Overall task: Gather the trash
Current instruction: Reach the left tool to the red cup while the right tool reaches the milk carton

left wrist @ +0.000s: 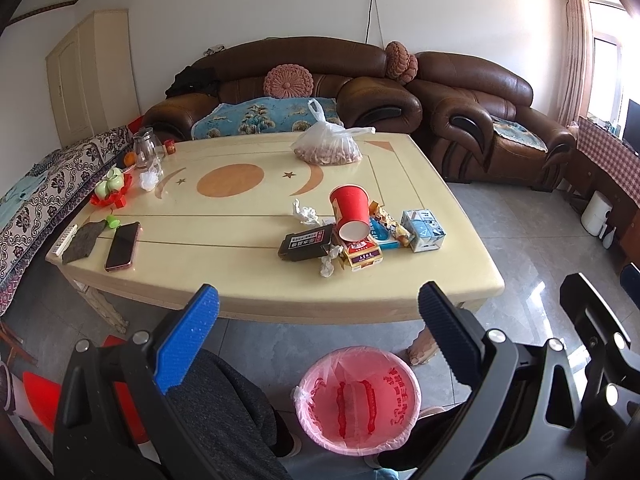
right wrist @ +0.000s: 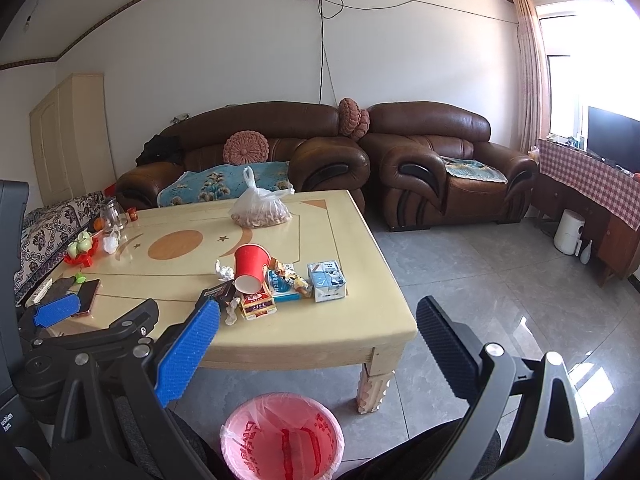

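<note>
Both your tools, left tool and right tool, hang spread and empty over the bin; nudge the tipped red cup and it rolls off the table.

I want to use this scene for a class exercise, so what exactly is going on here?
A person holds two grippers, left gripper and right gripper, both open and empty, short of the table. The trash sits in a pile there: a tipped red paper cup, crumpled tissues, a milk carton and small boxes. A pink-lined bin waits on the floor below. Nothing has been picked up yet.
</note>
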A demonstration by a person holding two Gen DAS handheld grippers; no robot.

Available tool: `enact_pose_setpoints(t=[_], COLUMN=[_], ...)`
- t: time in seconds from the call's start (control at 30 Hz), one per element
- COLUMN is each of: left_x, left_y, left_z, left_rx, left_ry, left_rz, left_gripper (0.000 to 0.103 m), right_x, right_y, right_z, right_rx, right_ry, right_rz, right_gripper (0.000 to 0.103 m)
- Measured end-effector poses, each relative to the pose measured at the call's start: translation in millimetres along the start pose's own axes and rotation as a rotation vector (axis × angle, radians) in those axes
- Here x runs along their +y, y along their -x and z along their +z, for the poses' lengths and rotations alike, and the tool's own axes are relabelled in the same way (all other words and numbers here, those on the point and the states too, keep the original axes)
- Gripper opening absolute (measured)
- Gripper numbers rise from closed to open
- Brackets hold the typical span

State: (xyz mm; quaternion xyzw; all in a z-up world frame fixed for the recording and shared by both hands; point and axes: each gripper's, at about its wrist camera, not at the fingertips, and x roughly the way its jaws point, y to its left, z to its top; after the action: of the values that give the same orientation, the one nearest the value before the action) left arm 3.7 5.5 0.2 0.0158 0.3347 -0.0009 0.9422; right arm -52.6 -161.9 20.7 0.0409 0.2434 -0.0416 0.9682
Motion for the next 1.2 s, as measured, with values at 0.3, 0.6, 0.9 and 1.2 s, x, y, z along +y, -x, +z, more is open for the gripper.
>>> enact_pose_setpoints(t=[0.3, 0.6, 0.9, 1.2], left_x=[19, 33, 19, -6], left_y=[-34, -65, -103, -144], left_z=[6, 16, 49, 82], left_rx=[0.057, 0.118, 0.197, 0.222], left_ry=[0.012, -0.016, -0.051, -0.073], left_rz=[-0.018, -0.048, -0.130, -0.118], left_gripper=[0.098, 0.098, 0.098, 0.098], right_x=[-13, -28, -41, -54], right_y=[-38, -85, -143, -197], right_z=[2, 7, 22, 35], right_rx=[0.059, 0.117, 0.174, 0.217], right_ry=[-0.013, -0.014, 0.006, 0.025], right_rz=[0.007, 0.025, 0.030, 0.029], right_gripper=[0.096, 0.096, 0.096, 0.096])
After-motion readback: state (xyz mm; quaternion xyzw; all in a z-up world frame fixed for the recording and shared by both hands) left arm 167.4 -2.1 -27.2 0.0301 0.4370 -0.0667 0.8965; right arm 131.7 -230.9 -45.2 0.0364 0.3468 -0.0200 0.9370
